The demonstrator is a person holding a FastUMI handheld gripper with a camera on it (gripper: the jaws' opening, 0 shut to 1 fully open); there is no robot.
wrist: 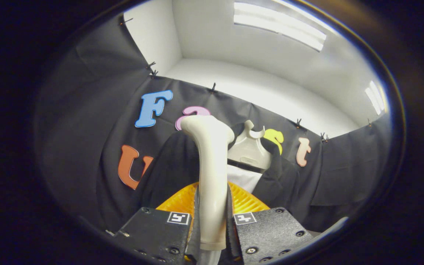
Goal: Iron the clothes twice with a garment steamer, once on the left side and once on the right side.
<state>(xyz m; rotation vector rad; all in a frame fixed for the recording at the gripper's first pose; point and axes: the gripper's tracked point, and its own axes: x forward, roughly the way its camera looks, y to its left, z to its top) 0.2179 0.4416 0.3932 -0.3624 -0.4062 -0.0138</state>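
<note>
The cream handle of the garment steamer was clamped between both fingers of the hand-held gripper. An orange ribbed part lay just beyond them. Farther off, a dark jacket was hung on a cream hanger.

**Black-draped booth under white ceiling lights**

A black cloth hung as the booth's wall, sagging in soft folds and wrapping round on both sides. Small dark clips pinned its upper edge at intervals along the line where it met the room behind. Above that edge rose plain white walls, meeting at a corner on one side. A long bright ceiling light glowed overhead, and a second light shone farther off to the side.
</note>
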